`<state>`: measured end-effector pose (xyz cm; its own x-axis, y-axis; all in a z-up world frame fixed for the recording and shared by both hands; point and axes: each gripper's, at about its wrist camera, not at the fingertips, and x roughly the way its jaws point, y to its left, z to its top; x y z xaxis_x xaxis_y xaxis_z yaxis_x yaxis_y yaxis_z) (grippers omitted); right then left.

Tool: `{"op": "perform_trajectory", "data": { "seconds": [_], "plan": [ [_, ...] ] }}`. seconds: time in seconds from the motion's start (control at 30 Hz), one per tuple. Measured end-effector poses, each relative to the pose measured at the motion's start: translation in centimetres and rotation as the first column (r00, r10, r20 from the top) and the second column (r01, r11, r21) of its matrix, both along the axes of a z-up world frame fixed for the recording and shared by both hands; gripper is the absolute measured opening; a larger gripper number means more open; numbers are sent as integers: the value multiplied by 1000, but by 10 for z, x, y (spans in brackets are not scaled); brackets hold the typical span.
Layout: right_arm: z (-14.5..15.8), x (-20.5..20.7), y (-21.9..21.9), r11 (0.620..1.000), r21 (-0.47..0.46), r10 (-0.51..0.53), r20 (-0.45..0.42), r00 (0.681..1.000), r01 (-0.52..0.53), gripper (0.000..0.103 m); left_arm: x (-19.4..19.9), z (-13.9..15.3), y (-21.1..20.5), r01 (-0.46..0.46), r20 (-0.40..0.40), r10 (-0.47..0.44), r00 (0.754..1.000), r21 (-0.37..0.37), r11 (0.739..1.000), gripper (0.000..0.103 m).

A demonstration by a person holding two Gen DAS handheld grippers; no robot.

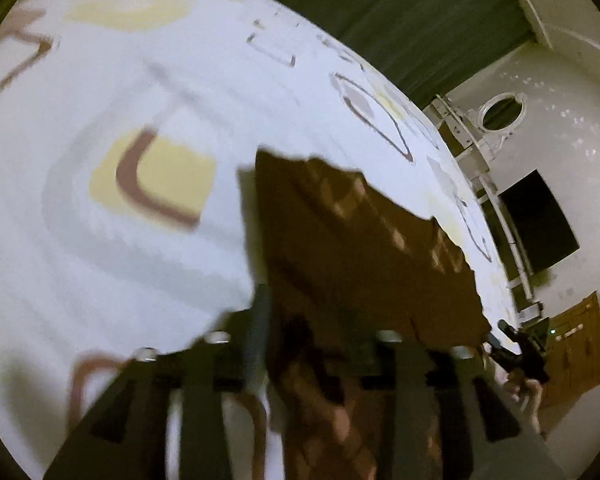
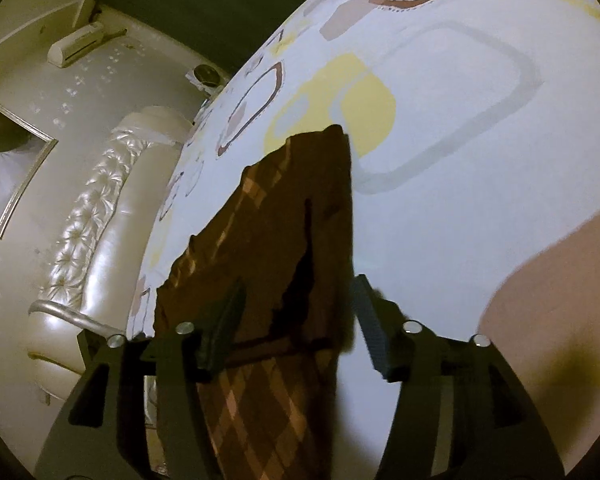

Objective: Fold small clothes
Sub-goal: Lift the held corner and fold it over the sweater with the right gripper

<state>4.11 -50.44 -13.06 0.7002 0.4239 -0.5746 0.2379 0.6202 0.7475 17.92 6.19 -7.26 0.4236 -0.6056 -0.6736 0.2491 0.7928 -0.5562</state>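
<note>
- A bed sheet [image 2: 440, 220], white with yellow patches, grey outlines and brown rounded shapes, covers the bed and fills most of both views.
- A padded cream headboard [image 2: 96, 216] runs along the bed's edge in the right wrist view; a green curtain [image 1: 400, 12] hangs beyond the bed in the left wrist view.
- A brown diamond-check garment [image 2: 284, 240] lies on the sheet, stretched long and narrow. In the right wrist view its long axis runs from between the fingers away up the frame, ending at a narrow tip by a yellow patch.
- The right gripper [image 2: 296, 320] stands about half open; the garment passes between its fingers, the left finger [image 2: 224, 328] lying over the cloth, the right finger [image 2: 370, 320] clear of it on the sheet.
- The left gripper [image 1: 320, 344] is blurred; cloth sits between its fingers, but whether they press on it I cannot tell.
</note>
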Motion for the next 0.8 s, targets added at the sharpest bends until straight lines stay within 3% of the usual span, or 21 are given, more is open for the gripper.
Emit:
{"op": "perform_trajectory", "data": {
  "seconds": [0.17,0.23,0.4,0.43,0.47,0.5,0.7,0.8],
  "plan": [
    [-4,23,-6,1000,-9,1,-15,1000,-1,60,47,-11,-15,19,-35,-18,999,56,998,47],
    [-8,32,-12,1000,27,-12,-9,1000,13,60,64,-20,-18,16,-60,-12,998,64,998,47],
    [-12,57,-14,1000,17,17,1,1000,-17,60,93,-29,-16,-10,-64,12,998,26,1000,46],
    [-12,62,-12,1000,-7,28,-4,1000,-28,45,95,-31,-15,-21,-64,24,998,39,999,29],
    [-12,66,-11,999,-38,32,-18,999,-32,21,97,-32,-15,-36,-67,41,997,76,996,17],
    [-17,70,-10,997,-66,40,-60,997,-44,15,100,-35,-13,-44,-75,52,996,108,993,8],
    [-31,69,-20,1000,20,3,-57,998,-2,12,102,-43,4,-49,-110,50,993,9,999,8],
    [-26,58,-22,999,43,-16,-40,999,17,22,96,-43,14,-60,-138,52,989,-58,997,9]
  ]
}}
